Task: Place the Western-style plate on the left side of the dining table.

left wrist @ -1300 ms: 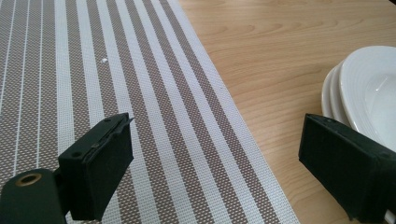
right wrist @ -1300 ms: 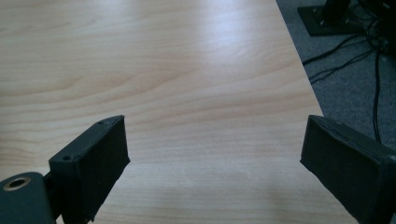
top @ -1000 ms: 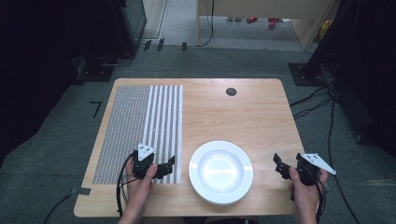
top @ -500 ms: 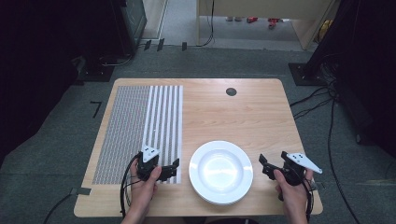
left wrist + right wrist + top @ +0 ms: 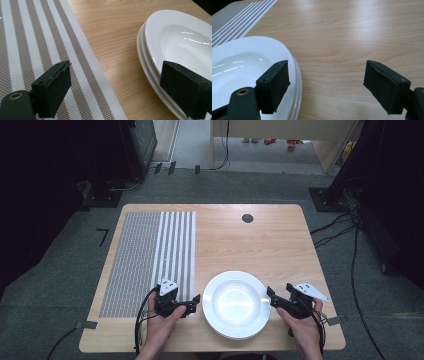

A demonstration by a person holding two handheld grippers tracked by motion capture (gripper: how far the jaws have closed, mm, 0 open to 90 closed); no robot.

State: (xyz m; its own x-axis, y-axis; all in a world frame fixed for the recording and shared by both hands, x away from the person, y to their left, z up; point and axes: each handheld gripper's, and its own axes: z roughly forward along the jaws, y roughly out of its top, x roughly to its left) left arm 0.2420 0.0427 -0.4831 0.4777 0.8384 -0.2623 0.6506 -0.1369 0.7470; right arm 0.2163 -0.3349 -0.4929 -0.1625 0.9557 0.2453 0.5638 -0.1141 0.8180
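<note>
Plates are stacked near the front edge of the desk, roughly at its middle, with the white rims seen one over the other in the left claw view and again in the right claw view. Just to their left a striped grey and white mat is laid flat on the wood, its edge close to the stack but apart from it. The left claw is held low between the mat and the stack, its jaws spread wide; in its own view one jaw is seen over the mat and the other over the rim of the stack. The right claw is held at the right rim of the stack, also spread wide; in its own view one jaw is seen over the rim and the other over bare wood. Nothing is gripped by either claw. A dark round hole is set in the far part of the desk.
</note>
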